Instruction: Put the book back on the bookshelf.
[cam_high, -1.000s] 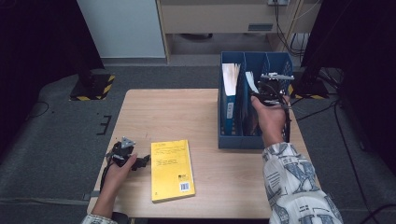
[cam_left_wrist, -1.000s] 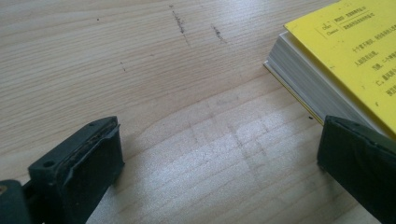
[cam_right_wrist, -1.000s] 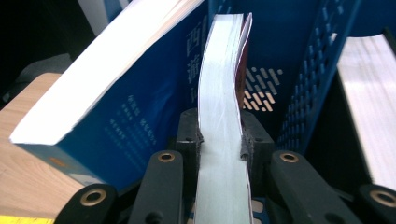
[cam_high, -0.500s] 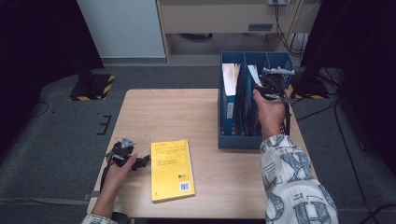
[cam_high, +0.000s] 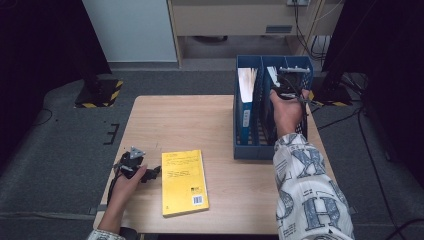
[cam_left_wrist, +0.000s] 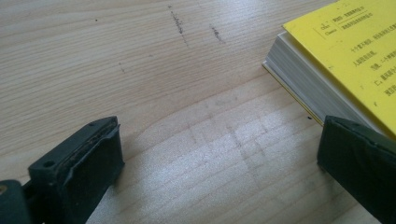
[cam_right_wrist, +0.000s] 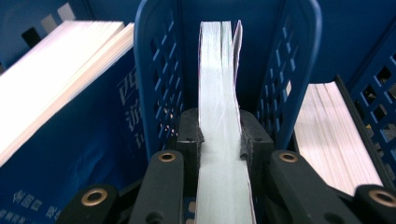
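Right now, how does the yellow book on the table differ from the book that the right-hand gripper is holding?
The yellow book lies flat on the table, cover up; the gripped book stands on edge in the blue file rack, page edges showing. Nothing holds the yellow book, beside the open left gripper; the right gripper clamps the other. Both are closed.

A yellow book (cam_high: 184, 182) with black print lies on the pale wood-grain counter (cam_high: 185, 125); the perforated file rack (cam_high: 248, 148) is blue; the sleeve (cam_high: 307, 195) is white with dark geometric patterning.
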